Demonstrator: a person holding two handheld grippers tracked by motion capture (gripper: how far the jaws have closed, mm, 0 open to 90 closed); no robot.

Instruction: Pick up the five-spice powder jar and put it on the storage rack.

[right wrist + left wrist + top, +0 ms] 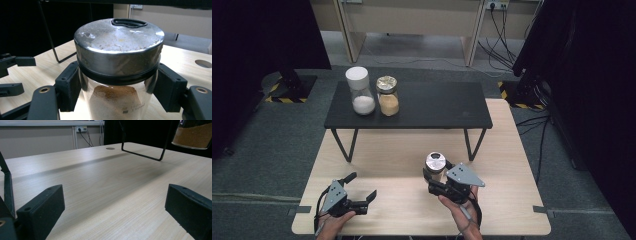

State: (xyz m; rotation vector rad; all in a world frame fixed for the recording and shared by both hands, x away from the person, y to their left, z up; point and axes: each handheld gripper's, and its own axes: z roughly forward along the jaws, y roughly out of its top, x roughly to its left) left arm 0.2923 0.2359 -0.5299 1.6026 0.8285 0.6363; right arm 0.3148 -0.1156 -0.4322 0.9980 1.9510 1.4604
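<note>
A pale wooden worktop (382,165) carried a black shelf (432,107) bearing two jars (387,96). Nearer, the right hand-held gripper (438,179) clamped a brown-powder jar (118,82); the left hand-held gripper (361,187) lay wide apart, holding nothing.

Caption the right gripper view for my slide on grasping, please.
Right gripper clamped just below the metal lid of a glass jar of brown powder, over the wooden table.
</note>
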